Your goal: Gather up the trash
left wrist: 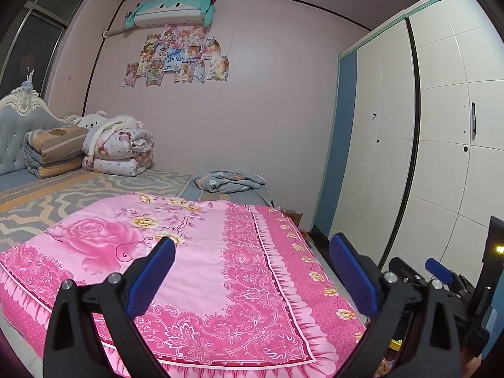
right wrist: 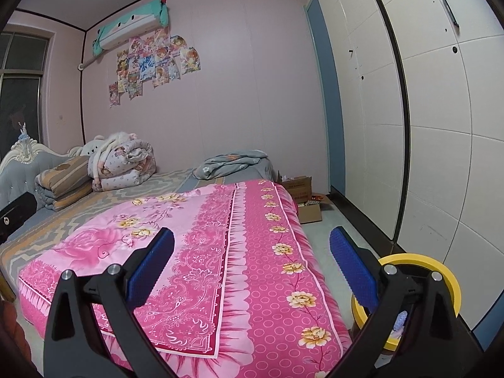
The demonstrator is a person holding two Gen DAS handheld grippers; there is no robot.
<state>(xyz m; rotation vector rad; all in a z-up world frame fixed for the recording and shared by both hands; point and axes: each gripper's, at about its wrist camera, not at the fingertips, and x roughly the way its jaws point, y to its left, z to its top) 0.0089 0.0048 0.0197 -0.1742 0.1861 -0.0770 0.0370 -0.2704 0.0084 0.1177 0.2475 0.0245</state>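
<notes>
No lettering comes out legible anywhere. The wall posters (left wrist: 176, 55) carry bits of printed title, too small and blurred to read (the blue one most of all), and the cardboard box (right wrist: 299, 187) bears red print, likewise unreadable.

- The round yellow plastic bin (right wrist: 419, 286), at four o'clock in the right wrist view, is half hidden behind the gripper's black arm; its contents cannot be made out.
- The open brown cardboard boxes (right wrist: 302, 195) hold items too small to identify.
</notes>
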